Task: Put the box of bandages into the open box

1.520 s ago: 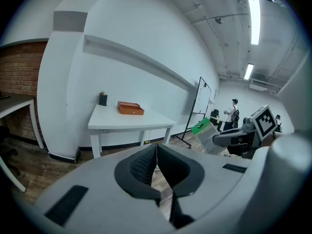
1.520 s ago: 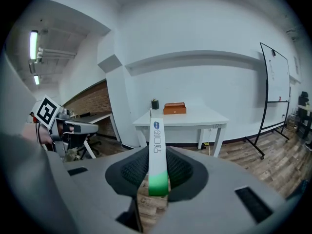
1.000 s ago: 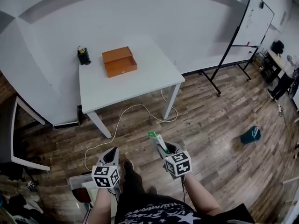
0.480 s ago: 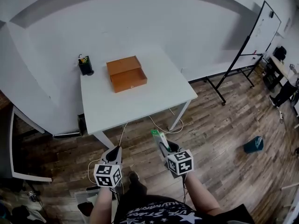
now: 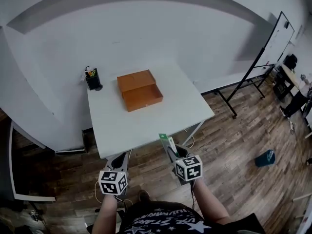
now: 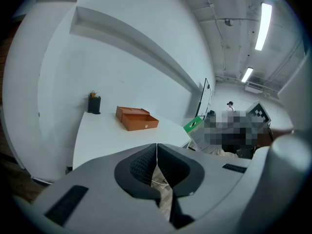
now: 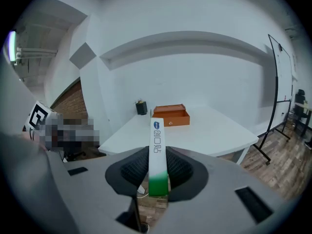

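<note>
Head view: high up, facing forward and steeply down, well back from white table [image 5: 146,126]. Gripper views: about table height, near front edge, facing along own jaws. Shared by all three: table, orange box [image 5: 140,90], black cup [image 5: 92,80]

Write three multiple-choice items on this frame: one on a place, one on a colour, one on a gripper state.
1. Where is the open box?
A) on the floor
B) on the white table
C) on a chair

2. What colour is the open box?
A) orange-brown
B) blue
C) black

3. What state is the right gripper in?
A) open and empty
B) shut on the box of bandages
C) shut on nothing

Answers:
1 B: the head view shows it sitting on the tabletop.
2 A: it reads orange-brown in all three views.
3 B: the right gripper view shows the fingers pressed against both sides of the white-and-green box.
</note>
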